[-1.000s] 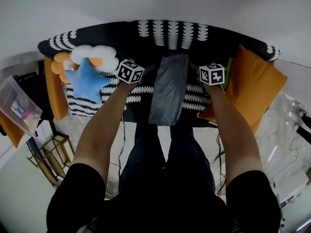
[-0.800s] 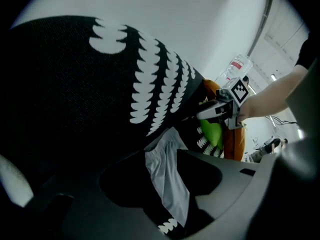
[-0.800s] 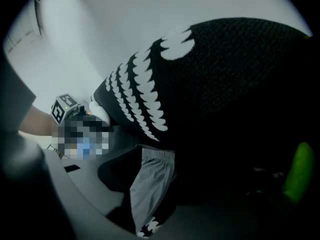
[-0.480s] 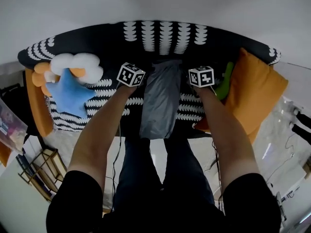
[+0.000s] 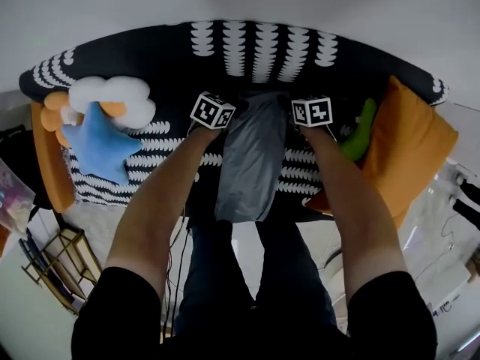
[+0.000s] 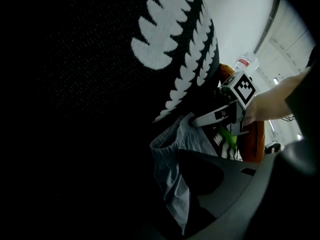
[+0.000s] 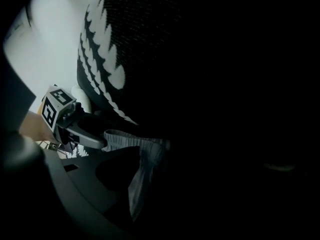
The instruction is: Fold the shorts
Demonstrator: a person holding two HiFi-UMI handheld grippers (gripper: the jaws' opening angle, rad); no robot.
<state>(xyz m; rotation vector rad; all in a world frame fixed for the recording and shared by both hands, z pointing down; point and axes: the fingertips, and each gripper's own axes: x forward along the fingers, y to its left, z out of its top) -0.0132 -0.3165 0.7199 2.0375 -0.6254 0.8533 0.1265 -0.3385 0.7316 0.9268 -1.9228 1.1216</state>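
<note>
The grey shorts [image 5: 251,160] lie folded into a long strip on the black-and-white patterned blanket [image 5: 255,51], with their near end hanging over the front edge. My left gripper [image 5: 235,101] is at the left corner of the waistband [image 6: 172,146] and my right gripper [image 5: 291,101] at the right corner [image 7: 145,151]. The jaws of both are opening, and the cloth edge still lies between them. In each gripper view the other gripper's finger [image 6: 212,116] [image 7: 90,140] reaches the waistband. My own fingertips are mostly lost in darkness.
A blue star cushion [image 5: 101,141], a white cloud cushion [image 5: 112,96] and an orange one [image 5: 56,107] sit at the left. An orange pillow [image 5: 409,141] and a green plush [image 5: 358,133] lie at the right. A wooden rack [image 5: 45,261] stands on the floor.
Both grippers have sunk toward the blanket with the waistband and moved a little farther from me. The shorts now rest flatter on the blanket.
</note>
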